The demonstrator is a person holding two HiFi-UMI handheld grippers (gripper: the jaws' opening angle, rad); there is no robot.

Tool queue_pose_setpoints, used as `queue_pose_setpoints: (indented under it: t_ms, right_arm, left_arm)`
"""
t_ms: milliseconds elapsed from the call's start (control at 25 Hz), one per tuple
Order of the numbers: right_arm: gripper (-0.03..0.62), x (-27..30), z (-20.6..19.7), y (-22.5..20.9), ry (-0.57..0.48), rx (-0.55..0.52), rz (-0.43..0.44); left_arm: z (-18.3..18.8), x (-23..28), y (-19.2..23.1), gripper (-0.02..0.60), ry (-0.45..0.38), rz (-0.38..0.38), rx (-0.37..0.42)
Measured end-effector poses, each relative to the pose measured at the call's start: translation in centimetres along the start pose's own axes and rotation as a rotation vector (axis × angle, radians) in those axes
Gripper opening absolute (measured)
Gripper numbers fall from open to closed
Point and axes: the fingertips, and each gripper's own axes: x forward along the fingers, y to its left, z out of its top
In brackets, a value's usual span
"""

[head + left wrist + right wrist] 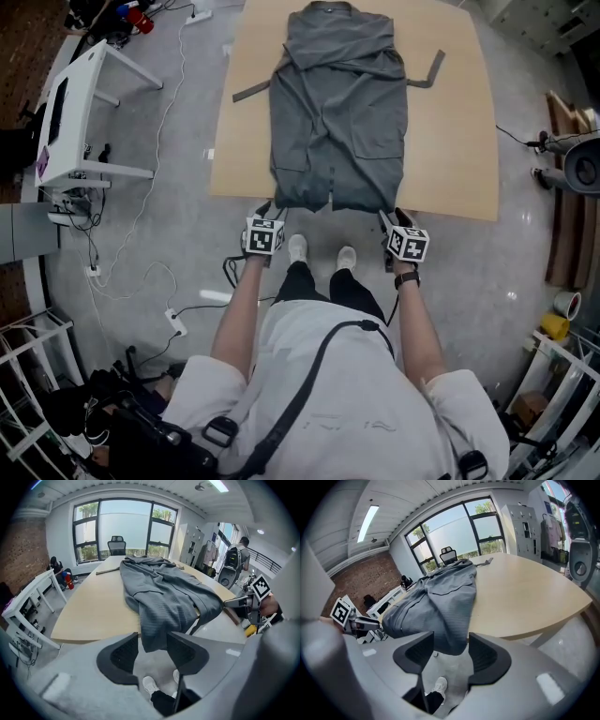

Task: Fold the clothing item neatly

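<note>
The grey robe (337, 112) lies long-ways on the table (450, 141). Its hanging bottom corners sit just ahead of the left gripper (265, 210) and right gripper (387, 218), both open.

Counted: one grey robe (337, 112) (belt ends showing either side), one tan table (459, 141) under it, one white side table (70, 103), one office chair (116, 544). Two grippers, namely left gripper (265, 211) and right gripper (387, 221), each bearing one marker cube (264, 235). Two white shoes (297, 248).
</note>
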Motion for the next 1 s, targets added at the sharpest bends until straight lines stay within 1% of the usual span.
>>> queue_pose_setpoints:
  t_ms: [120, 240, 320, 440, 520, 640, 680, 720, 840, 880, 1000]
  right_arm:
    - [0.233, 0.5, -0.4, 0.5, 0.019, -0.012, 0.000]
    - [0.224, 0.8, -0.5, 0.6, 0.020, -0.004, -0.023]
    - [0.186, 1.0, -0.5, 0.5, 0.016, -0.006, -0.045]
    - [0.166, 1.0, -0.6, 0.1, 0.012, -0.017, -0.069]
    - [0.141, 1.0, -0.6, -0.2, 0.012, -0.018, -0.092]
    - [0.075, 1.1, -0.5, -0.6, 0.014, -0.007, -0.131]
    - [0.066, 1.1, -0.4, -0.7, 0.015, -0.002, -0.139]
    - [0.059, 1.1, -0.5, -0.7, 0.016, 0.001, -0.144]
    - [0.035, 1.3, -0.6, -0.2, 0.018, -0.006, -0.137]
    - [0.032, 1.4, -0.6, 0.0, 0.018, -0.006, -0.130]
    - [0.031, 1.5, -0.6, 0.3, 0.021, 0.010, -0.099]
  left_arm:
    - [-0.2, 0.6, -0.3, 0.198, 0.010, -0.009, -0.022]
    - [-0.2, 1.0, -0.5, 0.198, 0.011, -0.017, -0.033]
    - [-0.1, 1.4, -0.4, 0.198, 0.011, -0.015, -0.035]
    - [-0.2, 2.2, -0.6, 0.196, 0.025, -0.023, -0.041]
    - [-0.1, 2.5, -0.6, 0.193, 0.028, -0.017, -0.039]
    - [0.4, 2.5, -0.4, 0.166, 0.022, 0.004, -0.036]
    - [0.5, 2.4, -0.5, 0.151, 0.021, 0.007, -0.034]
    - [0.5, 2.4, -0.7, 0.132, 0.020, 0.009, -0.032]
    - [0.5, 2.2, -1.2, 0.049, 0.019, 0.000, -0.032]
    - [0.5, 2.1, -1.5, 0.036, 0.019, -0.009, -0.032]
    - [0.9, 1.8, -2.4, 0.028, 0.012, -0.042, -0.033]
